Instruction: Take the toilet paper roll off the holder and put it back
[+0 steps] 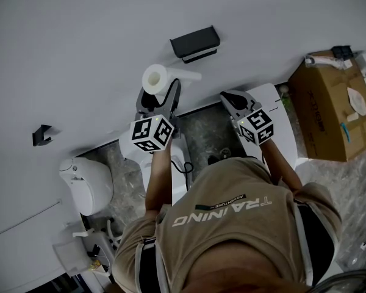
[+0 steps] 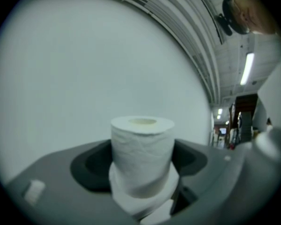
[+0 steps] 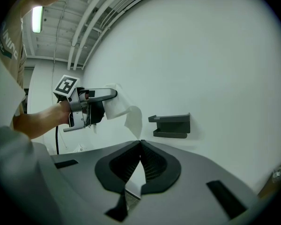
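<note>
Plainly, the toilet paper roll (image 2: pixel 141 156) is off the holder (image 1: pixel 195 41). It hangs in the air close to the wall (image 1: pixel 79 54), left of the holder and apart from it, with a loose tail (image 3: pixel 133 118) trailing down. The left gripper (image 1: pixel 160 93) has it, jaws standing wide and pressed on the roll's two sides.

The roll looks light and soft. It would likely dent under a hard squeeze and the paper tears easily, so a gentle hold across the middle of its body, clear of the tail, seems best.

The right gripper (image 3: pixel 140 143) is to the right, jaws together on nothing.

Counted: one roll, one holder, two grippers, one small hook (image 1: pixel 41 134) further left on the wall, one toilet (image 1: pixel 85 185), one cardboard box (image 1: pixel 329 112).
</note>
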`<state>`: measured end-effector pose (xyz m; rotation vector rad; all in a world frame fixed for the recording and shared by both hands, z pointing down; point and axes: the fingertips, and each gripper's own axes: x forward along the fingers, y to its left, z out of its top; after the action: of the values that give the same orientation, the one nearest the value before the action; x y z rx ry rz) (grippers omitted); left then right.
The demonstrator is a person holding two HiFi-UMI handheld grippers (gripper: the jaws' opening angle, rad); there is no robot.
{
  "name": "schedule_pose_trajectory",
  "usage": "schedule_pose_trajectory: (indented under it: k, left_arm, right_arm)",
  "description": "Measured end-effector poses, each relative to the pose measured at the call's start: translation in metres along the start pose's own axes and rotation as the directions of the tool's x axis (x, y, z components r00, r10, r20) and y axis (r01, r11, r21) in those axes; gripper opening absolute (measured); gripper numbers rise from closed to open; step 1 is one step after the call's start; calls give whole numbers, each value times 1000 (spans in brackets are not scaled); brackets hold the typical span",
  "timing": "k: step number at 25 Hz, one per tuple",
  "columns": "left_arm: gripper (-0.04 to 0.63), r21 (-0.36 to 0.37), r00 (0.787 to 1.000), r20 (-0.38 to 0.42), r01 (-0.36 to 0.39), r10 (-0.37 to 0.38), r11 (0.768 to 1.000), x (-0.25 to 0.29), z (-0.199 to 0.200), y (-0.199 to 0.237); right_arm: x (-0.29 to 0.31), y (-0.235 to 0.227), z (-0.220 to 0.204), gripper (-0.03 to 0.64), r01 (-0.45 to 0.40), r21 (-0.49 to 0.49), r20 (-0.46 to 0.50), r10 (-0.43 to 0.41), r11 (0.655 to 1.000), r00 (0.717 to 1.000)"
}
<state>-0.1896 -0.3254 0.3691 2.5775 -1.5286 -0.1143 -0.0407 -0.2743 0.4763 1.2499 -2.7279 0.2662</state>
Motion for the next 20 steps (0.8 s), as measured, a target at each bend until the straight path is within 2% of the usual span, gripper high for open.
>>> schedule_pose_trajectory:
  k: [11, 20]
  left_arm:
    - [385, 22, 998, -20, 56, -56, 998, 37, 1, -11]
    - [385, 72, 994, -9, 106, -106, 992, 97, 26, -19]
  right_arm:
    - [-6, -23, -4, 12, 51, 23, -4, -51, 998, 999]
    - [-10, -52, -1, 11, 95, 38, 2, -95, 995, 995]
